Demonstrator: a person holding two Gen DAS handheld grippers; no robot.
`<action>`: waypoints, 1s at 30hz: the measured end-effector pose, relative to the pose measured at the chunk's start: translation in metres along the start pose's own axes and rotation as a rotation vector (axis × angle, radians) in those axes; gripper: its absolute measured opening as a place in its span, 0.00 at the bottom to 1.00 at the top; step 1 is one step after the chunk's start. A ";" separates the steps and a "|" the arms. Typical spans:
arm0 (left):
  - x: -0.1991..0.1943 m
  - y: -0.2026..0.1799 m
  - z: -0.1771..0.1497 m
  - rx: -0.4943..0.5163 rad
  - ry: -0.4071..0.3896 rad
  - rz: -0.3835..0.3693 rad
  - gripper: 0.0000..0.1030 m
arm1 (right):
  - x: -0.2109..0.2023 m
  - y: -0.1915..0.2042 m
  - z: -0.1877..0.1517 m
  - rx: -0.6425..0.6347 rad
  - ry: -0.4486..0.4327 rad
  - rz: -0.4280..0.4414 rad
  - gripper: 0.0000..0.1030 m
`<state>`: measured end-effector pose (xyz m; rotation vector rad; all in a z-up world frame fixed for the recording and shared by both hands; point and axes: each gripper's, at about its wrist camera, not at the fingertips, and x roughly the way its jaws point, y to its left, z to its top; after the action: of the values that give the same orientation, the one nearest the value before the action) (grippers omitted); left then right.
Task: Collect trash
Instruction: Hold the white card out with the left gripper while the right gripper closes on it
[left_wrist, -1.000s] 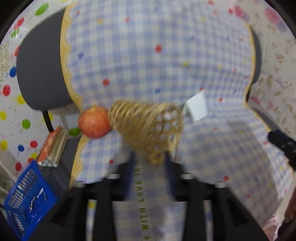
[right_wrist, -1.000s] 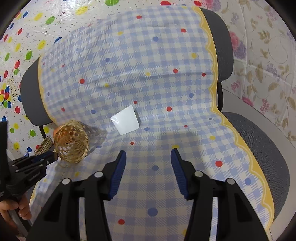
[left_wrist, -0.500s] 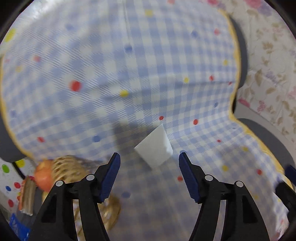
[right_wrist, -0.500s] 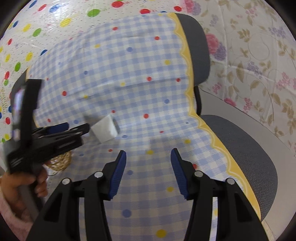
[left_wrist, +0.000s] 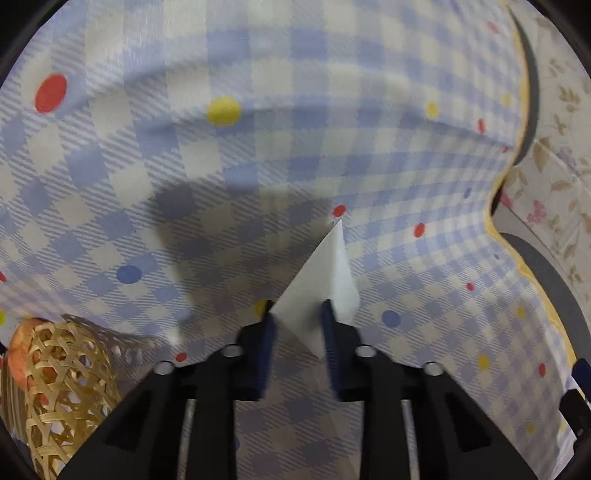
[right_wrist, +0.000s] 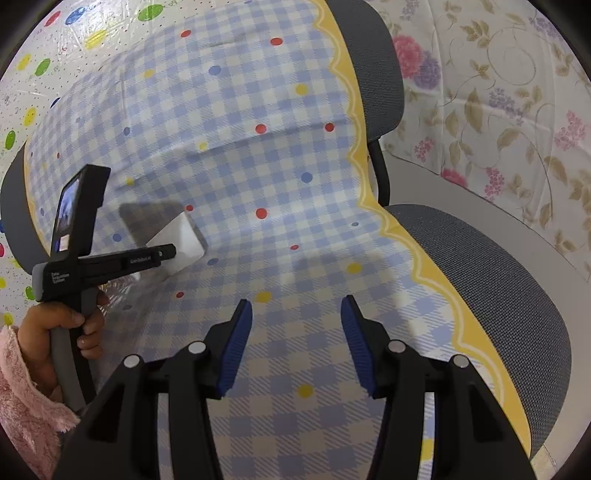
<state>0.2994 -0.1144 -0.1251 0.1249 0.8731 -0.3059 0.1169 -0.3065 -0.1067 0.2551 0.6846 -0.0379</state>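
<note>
Plenty of bare checked cloth (right_wrist: 280, 155) on the chair (right_wrist: 491, 266), yellow edge to the right. Woven basket (left_wrist: 55, 391) sits bottom left. Left tongs (left_wrist: 295, 314) have just been closing, now pinching the white paper (left_wrist: 317, 280) against the cloth. Right tongs (right_wrist: 296, 306) hover spread, empty.

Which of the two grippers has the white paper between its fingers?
The left gripper: its jaws have just closed around the white paper. The right gripper stands open over bare checked cloth.
</note>
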 end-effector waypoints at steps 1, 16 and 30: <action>-0.004 -0.002 -0.002 0.015 -0.008 -0.009 0.05 | -0.001 0.001 0.000 -0.001 0.000 0.003 0.48; -0.109 -0.026 -0.080 0.053 -0.027 -0.124 0.03 | -0.087 0.028 -0.025 -0.042 -0.042 0.031 0.48; -0.171 -0.052 -0.150 0.080 -0.047 -0.170 0.48 | -0.141 0.035 -0.067 -0.065 -0.038 0.010 0.50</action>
<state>0.0707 -0.0924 -0.0885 0.1170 0.8269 -0.5012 -0.0299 -0.2633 -0.0605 0.1948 0.6452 -0.0112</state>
